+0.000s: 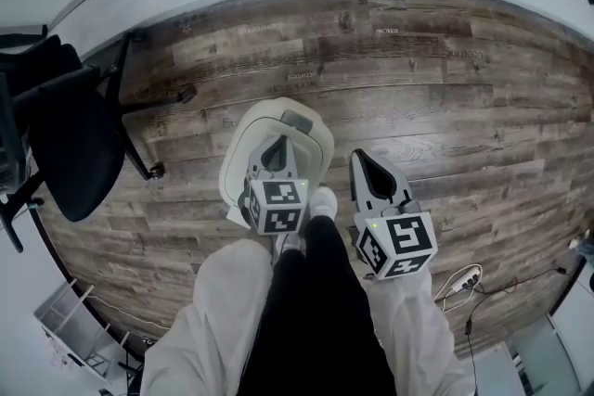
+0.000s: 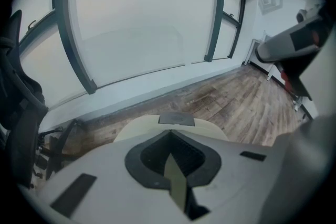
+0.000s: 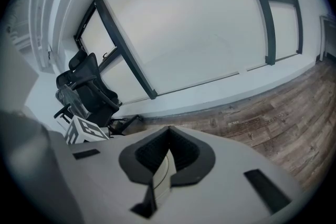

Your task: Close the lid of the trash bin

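Lid (image 1: 243,144) of white trash bin lying just below and ahead of left gripper (image 1: 277,142), jaws pressed together, empty. Right gripper (image 1: 358,155), likewise closed on nothing, hangs alongside. Lid looks down; advisably press squarely with the joined tips to seat it.

Seen from the head camera, the left gripper (image 1: 279,142) and the right gripper (image 1: 358,156) point forward and down. They are side by side without touching, the right one held slightly nearer the body. In each gripper view the jaws are pressed together at the tips, nothing between them. The person's pale-trousered legs (image 1: 221,315) stand below.
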`<state>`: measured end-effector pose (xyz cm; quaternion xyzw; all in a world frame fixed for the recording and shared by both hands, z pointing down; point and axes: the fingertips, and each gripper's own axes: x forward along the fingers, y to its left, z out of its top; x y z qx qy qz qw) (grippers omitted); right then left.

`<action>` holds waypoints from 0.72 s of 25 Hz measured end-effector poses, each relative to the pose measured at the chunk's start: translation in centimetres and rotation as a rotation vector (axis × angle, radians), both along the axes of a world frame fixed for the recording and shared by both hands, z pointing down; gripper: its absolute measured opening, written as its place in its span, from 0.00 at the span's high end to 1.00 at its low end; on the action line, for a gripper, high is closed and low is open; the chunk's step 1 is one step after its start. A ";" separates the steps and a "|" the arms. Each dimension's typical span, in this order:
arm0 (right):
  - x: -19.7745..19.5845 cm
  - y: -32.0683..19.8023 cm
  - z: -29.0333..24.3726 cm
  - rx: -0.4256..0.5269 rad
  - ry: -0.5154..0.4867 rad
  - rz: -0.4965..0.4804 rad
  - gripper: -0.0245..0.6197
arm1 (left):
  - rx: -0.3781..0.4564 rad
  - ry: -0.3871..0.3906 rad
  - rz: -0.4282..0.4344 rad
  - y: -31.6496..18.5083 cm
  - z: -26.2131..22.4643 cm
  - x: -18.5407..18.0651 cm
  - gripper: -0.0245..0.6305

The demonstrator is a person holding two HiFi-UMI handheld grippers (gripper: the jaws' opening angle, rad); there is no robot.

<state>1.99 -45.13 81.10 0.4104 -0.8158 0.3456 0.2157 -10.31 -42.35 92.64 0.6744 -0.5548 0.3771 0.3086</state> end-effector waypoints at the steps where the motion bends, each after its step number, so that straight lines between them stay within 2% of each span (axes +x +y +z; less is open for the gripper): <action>1: 0.0 0.0 0.0 0.000 0.000 -0.001 0.93 | -0.003 0.000 0.001 0.0 0.0 0.0 0.95; 13: 0.5 0.3 -0.3 0.001 -0.001 0.010 0.93 | -0.003 -0.007 0.004 0.0 0.6 0.0 0.95; 18: 0.8 0.8 -0.9 0.010 0.000 0.016 0.93 | 0.044 -0.014 0.047 -0.3 -0.2 -0.1 0.95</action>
